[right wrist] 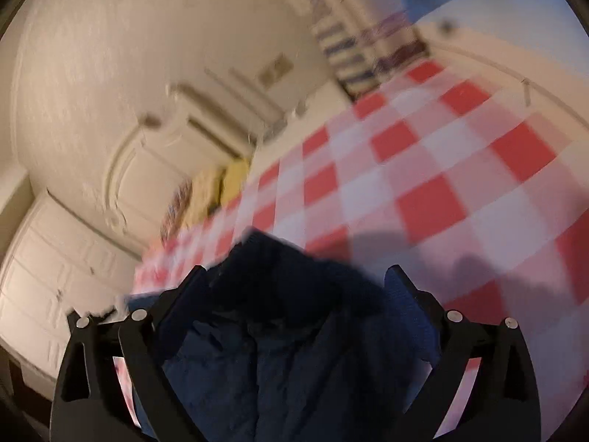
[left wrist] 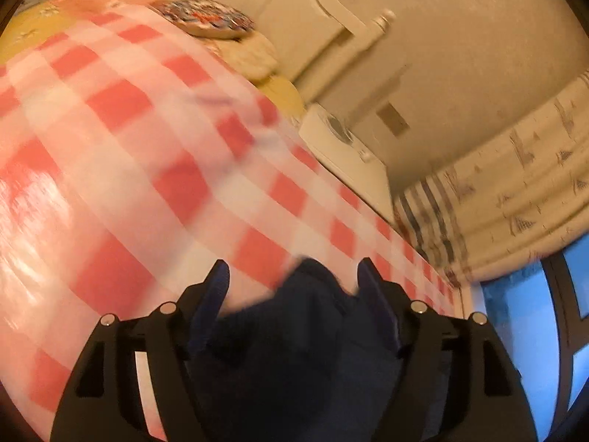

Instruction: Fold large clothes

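Observation:
A dark navy garment (left wrist: pixel 294 350) lies bunched on the red-and-white checked tablecloth (left wrist: pixel 129 147). My left gripper (left wrist: pixel 292 263) stands open over it, with the cloth heaped loosely between the spread fingers. In the right wrist view the same navy garment (right wrist: pixel 279 331) fills the gap of my right gripper (right wrist: pixel 298 269), whose jaws stand wide apart and do not pinch it. The checked tablecloth (right wrist: pixel 423 169) stretches away beyond it. Both views are blurred and tilted.
At the table's far end sit a round patterned item (left wrist: pixel 208 18), a cream knitted piece (left wrist: pixel 250 55) and yellow cloth (left wrist: pixel 283 92). A white device (left wrist: pixel 342 147) and a patterned curtain (left wrist: pixel 515 184) border the table. Cream cupboard doors (right wrist: pixel 154 169) stand behind.

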The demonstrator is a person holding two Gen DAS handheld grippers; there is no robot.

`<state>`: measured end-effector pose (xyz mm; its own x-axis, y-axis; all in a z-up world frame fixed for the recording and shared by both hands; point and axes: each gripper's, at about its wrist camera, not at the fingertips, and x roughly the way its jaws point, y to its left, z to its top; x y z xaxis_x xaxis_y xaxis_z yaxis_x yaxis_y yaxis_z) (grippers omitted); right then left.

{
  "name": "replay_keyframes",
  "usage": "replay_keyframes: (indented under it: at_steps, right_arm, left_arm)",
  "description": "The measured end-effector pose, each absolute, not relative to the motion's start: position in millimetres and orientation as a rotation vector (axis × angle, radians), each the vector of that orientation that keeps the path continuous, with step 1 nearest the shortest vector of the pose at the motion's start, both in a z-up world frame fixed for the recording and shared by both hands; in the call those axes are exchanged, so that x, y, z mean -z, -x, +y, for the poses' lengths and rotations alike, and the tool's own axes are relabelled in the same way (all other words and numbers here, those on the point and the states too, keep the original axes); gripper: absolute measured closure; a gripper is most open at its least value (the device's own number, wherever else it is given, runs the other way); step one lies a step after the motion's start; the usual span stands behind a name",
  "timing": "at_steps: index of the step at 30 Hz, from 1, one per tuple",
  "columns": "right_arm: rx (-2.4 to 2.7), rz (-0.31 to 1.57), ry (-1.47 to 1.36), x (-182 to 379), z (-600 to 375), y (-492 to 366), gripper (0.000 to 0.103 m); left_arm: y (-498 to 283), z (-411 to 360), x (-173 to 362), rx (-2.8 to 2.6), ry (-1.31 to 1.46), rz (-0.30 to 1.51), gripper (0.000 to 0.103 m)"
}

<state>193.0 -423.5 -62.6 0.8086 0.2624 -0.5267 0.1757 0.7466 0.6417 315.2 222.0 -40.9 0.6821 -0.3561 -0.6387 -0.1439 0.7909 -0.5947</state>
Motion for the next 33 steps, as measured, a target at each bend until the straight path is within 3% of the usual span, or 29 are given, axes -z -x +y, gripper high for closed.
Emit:
replay_keyframes:
  at_steps: [7, 13, 14, 15, 16, 17, 18, 20, 24, 27, 33]
  right_arm:
    - [-0.149, 0.789, -0.41, 54, -397, -221, 0.008]
    - [-0.22, 0.934, -0.194, 73, -357, -257, 0.009]
    - [-0.229, 0.944, -0.194, 76, -356, -262, 0.009]
    - [-0.248, 0.952, -0.215, 80, -356, -266, 0.019]
    - [-0.261, 0.947, -0.219, 80, -355, -265, 0.035]
    - [-0.24, 0.916, -0.186, 76, -353, -261, 0.048]
    - [-0.206, 0.882, -0.161, 69, -351, -252, 0.073]
    - [-0.185, 0.781, -0.16, 47, -350, -227, 0.084]
    - [-0.151, 0.612, -0.202, -10, -358, -179, 0.088]
    - [-0.109, 0.613, -0.206, -33, -356, -183, 0.088]
    - [0.028, 0.775, -0.281, 30, -368, -245, 0.088]
  left_arm:
    - [-323, 177, 50, 0.359, 0.354, 0.904, 0.02]
    - [-340, 133, 75, 0.422, 0.271, 0.993, 0.02]
    - [-343, 127, 78, 0.429, 0.261, 1.004, 0.023]
    - [-342, 124, 79, 0.419, 0.243, 1.005, 0.032]
    - [-345, 121, 82, 0.392, 0.222, 1.001, 0.068]
    - [-341, 123, 80, 0.363, 0.21, 0.992, 0.09]
    - [-333, 129, 73, 0.369, 0.236, 0.953, 0.092]
    - [-316, 139, 55, 0.361, 0.245, 0.868, 0.096]
    - [-292, 158, 7, 0.389, 0.302, 0.757, 0.096]
    - [-298, 146, -17, 0.358, 0.272, 0.742, 0.096]
    - [-357, 127, 35, 0.222, 0.281, 0.863, 0.095]
